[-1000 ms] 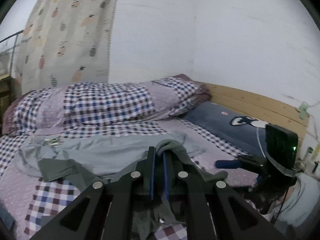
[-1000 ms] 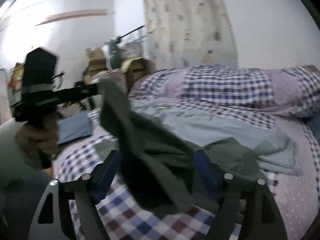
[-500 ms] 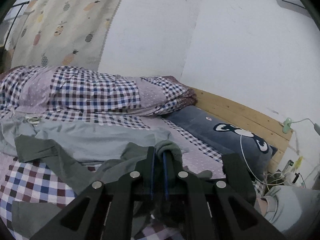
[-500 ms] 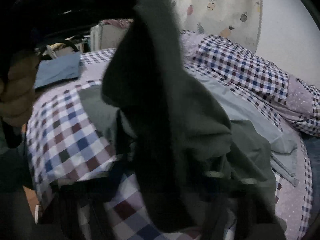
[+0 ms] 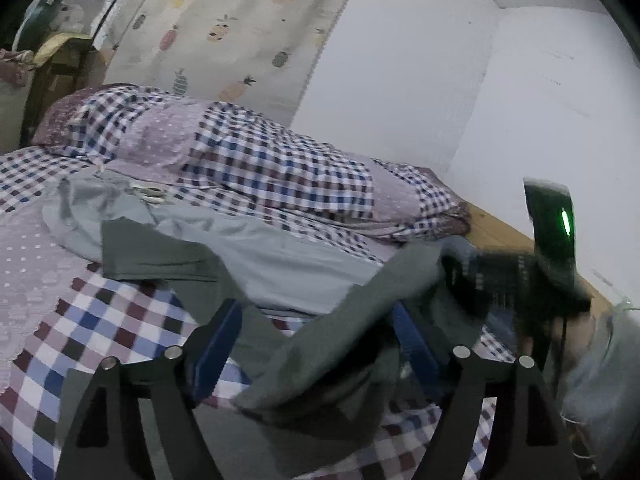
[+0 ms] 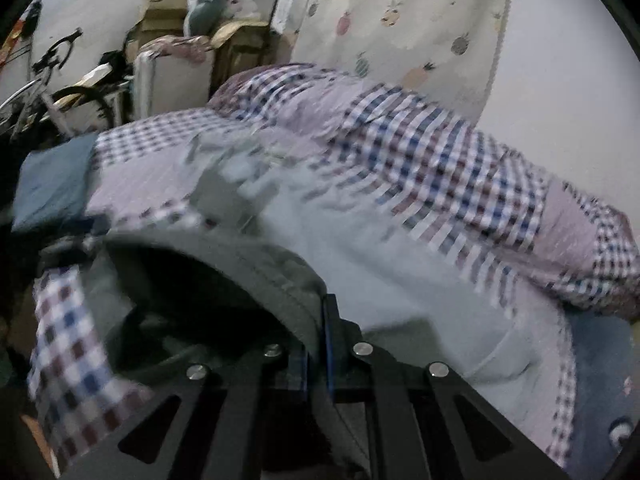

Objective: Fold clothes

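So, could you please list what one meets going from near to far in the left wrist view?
Dark green garment → light grey garment → checked quilt → pineapple curtain.

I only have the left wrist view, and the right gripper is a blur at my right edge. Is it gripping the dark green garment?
Observer: Yes. In the right wrist view the right gripper has its jaws nearly together, pinching a hem of the dark green garment.
Operator: Is anything lying on the far-left end, outside my frame?
Observer: A blue cloth lies flat at that corner of the bed.
Operator: And past that corner?
Observer: A bicycle stands by the wall there.
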A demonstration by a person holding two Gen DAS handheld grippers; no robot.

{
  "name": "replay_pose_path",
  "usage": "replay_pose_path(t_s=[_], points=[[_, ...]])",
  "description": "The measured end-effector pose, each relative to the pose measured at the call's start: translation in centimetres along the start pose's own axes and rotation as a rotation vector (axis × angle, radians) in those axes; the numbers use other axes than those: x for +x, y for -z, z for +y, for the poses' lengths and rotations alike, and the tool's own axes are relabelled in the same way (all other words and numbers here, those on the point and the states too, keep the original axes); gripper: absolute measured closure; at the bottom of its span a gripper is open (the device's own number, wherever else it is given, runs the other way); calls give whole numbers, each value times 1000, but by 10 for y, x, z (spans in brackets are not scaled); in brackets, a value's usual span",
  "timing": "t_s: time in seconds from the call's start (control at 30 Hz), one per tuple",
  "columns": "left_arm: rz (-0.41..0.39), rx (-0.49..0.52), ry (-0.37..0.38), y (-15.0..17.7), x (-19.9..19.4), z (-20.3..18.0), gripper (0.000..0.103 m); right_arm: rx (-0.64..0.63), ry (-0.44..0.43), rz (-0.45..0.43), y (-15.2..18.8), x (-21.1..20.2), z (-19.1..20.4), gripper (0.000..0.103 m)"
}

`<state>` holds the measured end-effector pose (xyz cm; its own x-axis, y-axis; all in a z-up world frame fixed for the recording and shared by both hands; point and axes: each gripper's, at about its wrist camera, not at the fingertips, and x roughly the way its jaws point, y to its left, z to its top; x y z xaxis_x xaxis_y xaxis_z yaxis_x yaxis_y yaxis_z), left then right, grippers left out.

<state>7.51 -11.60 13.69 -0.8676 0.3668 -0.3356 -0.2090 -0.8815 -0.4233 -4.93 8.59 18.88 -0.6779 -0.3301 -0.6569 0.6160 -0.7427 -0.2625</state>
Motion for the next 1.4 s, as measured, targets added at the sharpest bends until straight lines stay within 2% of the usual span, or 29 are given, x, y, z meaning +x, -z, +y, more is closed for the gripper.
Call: replay_pose_path(t_s=[0.13,0.27,0.37,0.5,0.6,0.63,0.67,0.7,0.8,0.9,1.0,1.17,1.23,1.4], points=[[8,-9,-16,-1,-1,12,21,41,55,23,-56,32,-34,98],[16,-38,-36,0,1,18,19,57,140,38,-98,67,-59,99],[19,-48,-33,-2,5,22,19,81,218,0,-124,76,-75,99],[16,-61,-37,-4,9,31,19,164,386,-90,-158,83,-102,99],[23,-84,-41,-5,12,39,19,256,477,-10,-162,112,-125,95],[27,-91,-42,-5,12,41,19,273,471,55,-158,127,-129,90],[32,-94,-44,-4,13,42,19,288,440,114,-150,139,-132,73],[39,-98,-44,-4,14,43,19,300,397,163,-141,150,-133,62],[64,-97,-49,0,16,43,19,279,322,273,-114,169,-125,47],[98,-59,-72,5,22,38,19,243,274,319,-87,165,-115,34],[142,4,-124,13,32,34,19,217,226,312,-61,146,-103,30],[232,55,-242,29,55,43,19,200,70,244,-6,106,-65,28],[244,31,-271,32,61,53,19,200,5,220,16,98,-48,28],[269,-51,-328,36,71,77,20,199,-48,162,49,102,-5,29]])
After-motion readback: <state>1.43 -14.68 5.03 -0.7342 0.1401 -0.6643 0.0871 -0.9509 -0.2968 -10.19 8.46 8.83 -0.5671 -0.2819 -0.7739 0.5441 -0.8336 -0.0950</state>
